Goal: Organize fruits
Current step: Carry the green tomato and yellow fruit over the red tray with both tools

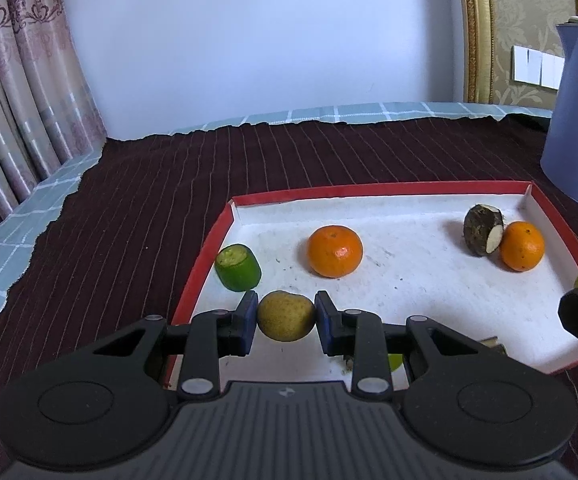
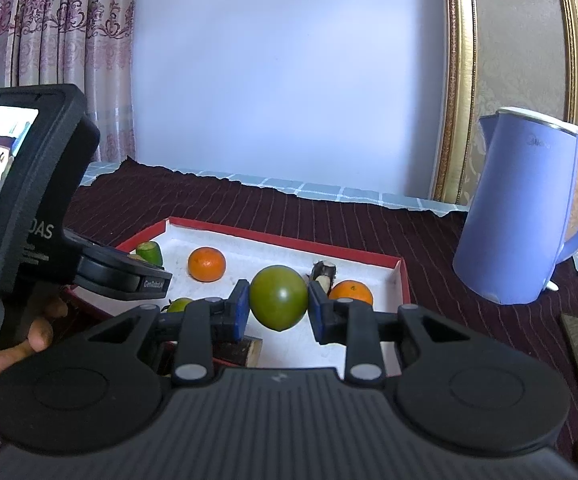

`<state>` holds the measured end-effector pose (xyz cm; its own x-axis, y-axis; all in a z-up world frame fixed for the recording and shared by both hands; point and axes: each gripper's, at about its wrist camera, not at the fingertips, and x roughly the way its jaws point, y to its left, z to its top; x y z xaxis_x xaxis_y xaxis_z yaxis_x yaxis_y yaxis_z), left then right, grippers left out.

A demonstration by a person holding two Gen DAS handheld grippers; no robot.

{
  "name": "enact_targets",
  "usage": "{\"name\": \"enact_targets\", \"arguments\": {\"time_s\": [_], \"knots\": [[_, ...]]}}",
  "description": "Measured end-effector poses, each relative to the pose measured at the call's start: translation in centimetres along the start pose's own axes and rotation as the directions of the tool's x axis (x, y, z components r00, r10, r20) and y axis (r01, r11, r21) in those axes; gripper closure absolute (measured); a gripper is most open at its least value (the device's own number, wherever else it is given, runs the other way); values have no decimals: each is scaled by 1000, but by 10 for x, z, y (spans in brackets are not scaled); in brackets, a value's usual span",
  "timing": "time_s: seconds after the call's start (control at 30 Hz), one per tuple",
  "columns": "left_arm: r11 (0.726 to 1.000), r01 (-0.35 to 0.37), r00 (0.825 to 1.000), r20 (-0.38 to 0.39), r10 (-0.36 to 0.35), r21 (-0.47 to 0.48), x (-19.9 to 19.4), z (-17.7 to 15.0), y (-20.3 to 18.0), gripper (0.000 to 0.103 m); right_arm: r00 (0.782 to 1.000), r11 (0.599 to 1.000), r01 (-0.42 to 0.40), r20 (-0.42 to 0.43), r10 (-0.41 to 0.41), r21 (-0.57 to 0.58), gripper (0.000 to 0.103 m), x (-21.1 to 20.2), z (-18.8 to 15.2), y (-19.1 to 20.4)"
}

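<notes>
Black gripper housing fills the bottom of both wrist views. From the left wrist, the left gripper is clamped on a small yellow-brown fruit, its blue pads pressed to either side, and holds it above the near-left part of a red-rimmed tray with a white floor. Just beyond it, at the tray's left rim, a cut green piece lies tilted with its pale cut face up. An orange sits near the middle of the tray floor, apart from the rest. At the far right a dark root chunk with a white cut face touches a second orange. The tray rests on a dark striped cloth, with a lavender kettle standing past its far right corner. From the right wrist, the right gripper is closed on a green tomato, held over the near side of the tray, again with a blue pad on each side. Below it a small green fruit shows partly behind the left finger, and a dark block with a pale end lies beneath the jaws; what it is I cannot tell. On the left of this view a hand grips the other tool's handle, whose small screen faces the camera.
</notes>
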<state>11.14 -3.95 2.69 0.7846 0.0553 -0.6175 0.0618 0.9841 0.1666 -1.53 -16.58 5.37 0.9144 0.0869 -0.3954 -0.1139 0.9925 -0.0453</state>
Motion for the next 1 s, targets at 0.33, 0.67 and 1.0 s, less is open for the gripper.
{"name": "enact_targets", "arguments": {"time_s": [0.33,0.67,1.0], "knots": [[1000,6,1000,-22,-6,3,13,8,-6,73,1000,1000,12,-13,-12,-1,75,12,6,-5],[999,34,999,-43,-33,12,25,13,-14,73,999,1000,24,-27,-24,1,75,27,12,-10],[999,26,999,-29,-25,31,30,24,-22,73,998,999,42,-42,-41,22,75,39,14,-20]]}}
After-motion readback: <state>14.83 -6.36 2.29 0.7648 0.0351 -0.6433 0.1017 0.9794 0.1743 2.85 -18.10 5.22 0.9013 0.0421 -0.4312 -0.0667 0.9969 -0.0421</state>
